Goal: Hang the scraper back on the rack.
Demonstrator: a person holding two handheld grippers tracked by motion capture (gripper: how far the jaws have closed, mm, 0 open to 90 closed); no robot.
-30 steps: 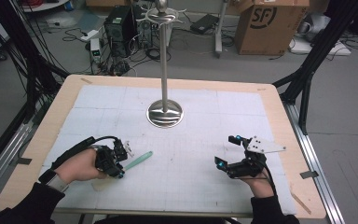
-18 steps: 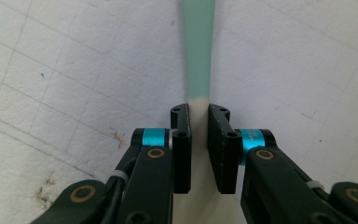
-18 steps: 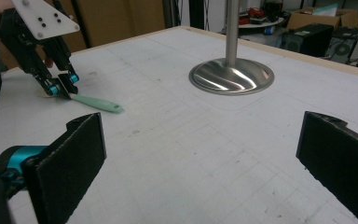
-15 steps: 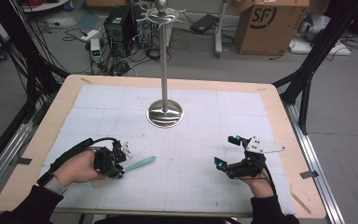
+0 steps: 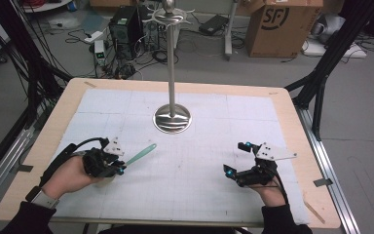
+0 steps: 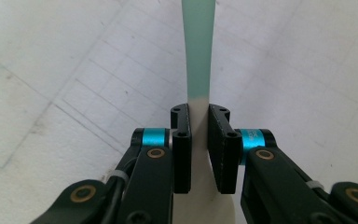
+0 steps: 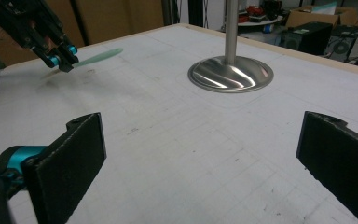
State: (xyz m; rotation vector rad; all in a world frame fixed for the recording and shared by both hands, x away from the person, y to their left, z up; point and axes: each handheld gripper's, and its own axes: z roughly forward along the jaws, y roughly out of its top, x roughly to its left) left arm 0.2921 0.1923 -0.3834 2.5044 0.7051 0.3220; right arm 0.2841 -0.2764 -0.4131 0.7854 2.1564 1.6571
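- High view: on the bench, a steel stand rises just past centre. At about 8 o'clock from its base, the left hand-held gripper is clamped on a mint-green spatula whose handle points toward 2 o'clock. The right hand-held gripper sits at 5 o'clock, jaws apart.
- Left gripper view: both jaws pinch the spatula where green meets white.
- Right gripper view: jaws wide apart over bare mat; the stand's base lies ahead at 12 o'clock, the left hand-held gripper at 10 o'clock.
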